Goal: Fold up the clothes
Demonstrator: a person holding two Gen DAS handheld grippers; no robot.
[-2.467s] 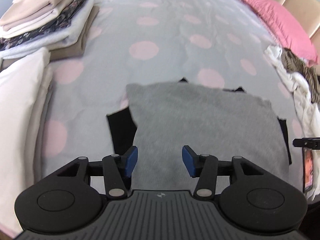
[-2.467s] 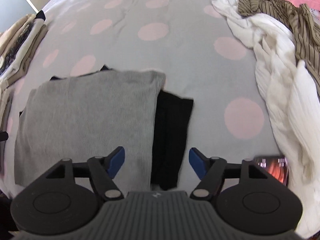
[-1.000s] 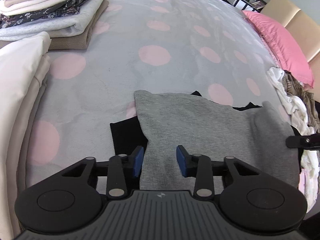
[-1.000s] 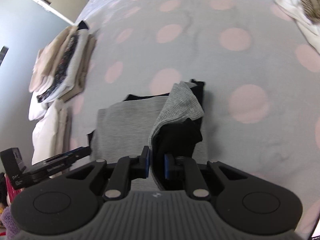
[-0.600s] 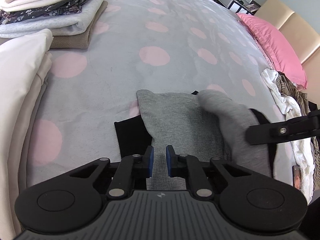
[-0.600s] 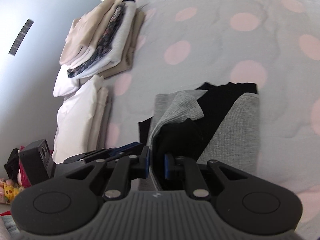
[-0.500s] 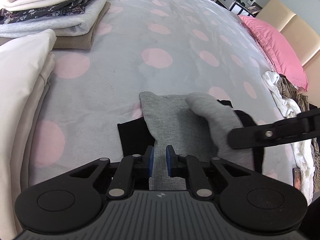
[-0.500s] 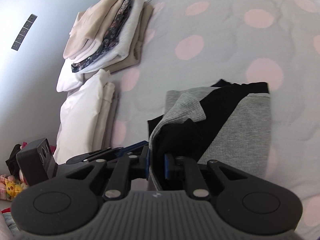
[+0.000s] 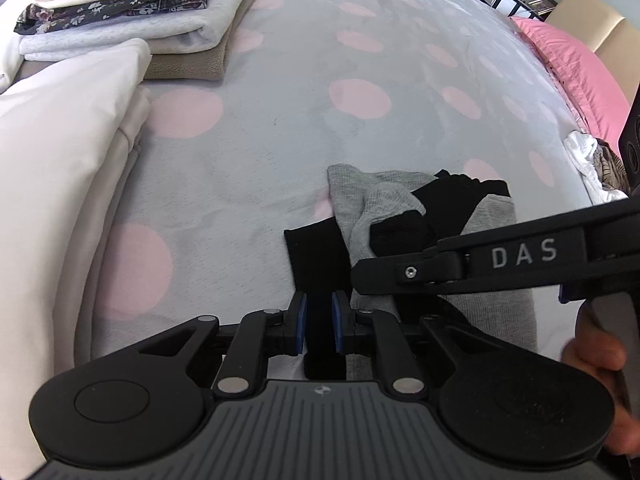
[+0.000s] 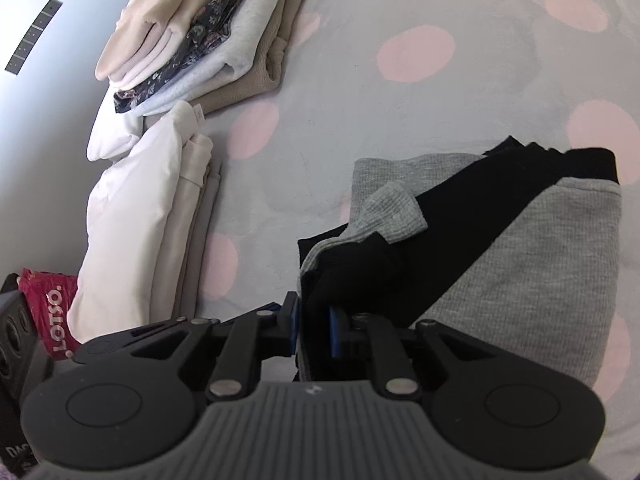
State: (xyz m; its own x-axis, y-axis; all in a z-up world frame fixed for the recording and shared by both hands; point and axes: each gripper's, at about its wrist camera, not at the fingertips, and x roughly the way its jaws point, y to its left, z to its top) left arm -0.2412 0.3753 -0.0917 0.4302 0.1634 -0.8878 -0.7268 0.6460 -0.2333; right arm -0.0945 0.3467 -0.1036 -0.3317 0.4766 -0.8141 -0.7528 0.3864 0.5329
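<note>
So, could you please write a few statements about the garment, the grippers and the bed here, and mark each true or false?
1. The right gripper is shut on the grey and black garment. True.
2. The left gripper is wide open above the bedspread. False: it is closed on the garment's black edge.
3. Folded clothes are stacked on the bed. True.
4. The pillow is blue. False: it is pink.
</note>
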